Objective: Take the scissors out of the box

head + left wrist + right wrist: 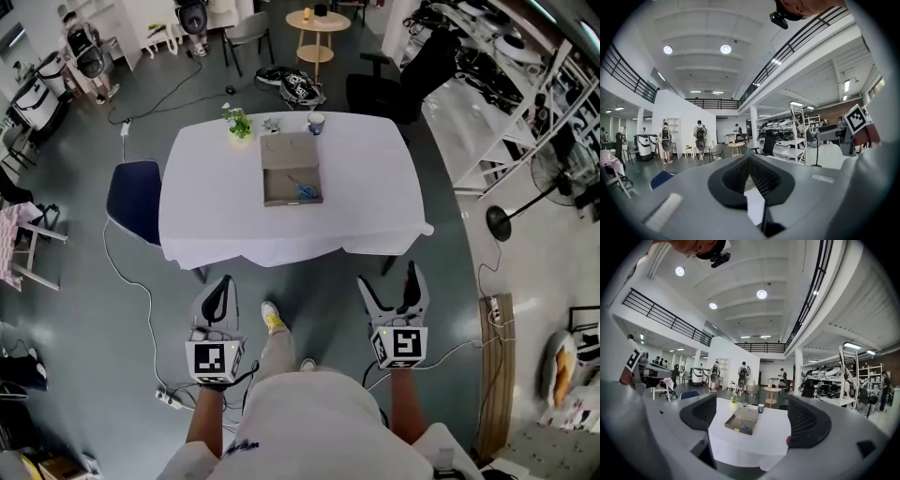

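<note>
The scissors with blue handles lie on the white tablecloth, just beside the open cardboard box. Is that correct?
Not quite. The scissors with blue handles lie inside the open cardboard box, toward its near right corner, not beside it on the white tablecloth. The head view shows this, and the right gripper view agrees.

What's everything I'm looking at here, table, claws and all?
White-clothed table: one, white, room's centre.
Open cardboard box: one, brown, table's middle.
Blue-handled scissors: one pair, blue, inside the box.
Small potted plant: one, green, table's far edge.
Cup: one, bluish, right of the plant.
Padded chair: one, dark blue, left of table.
Round wooden side table: one, tan, beyond the table.
Left gripper: one, grey, person's left hand, shut.
Right gripper: one, grey, person's right hand, open.
</note>
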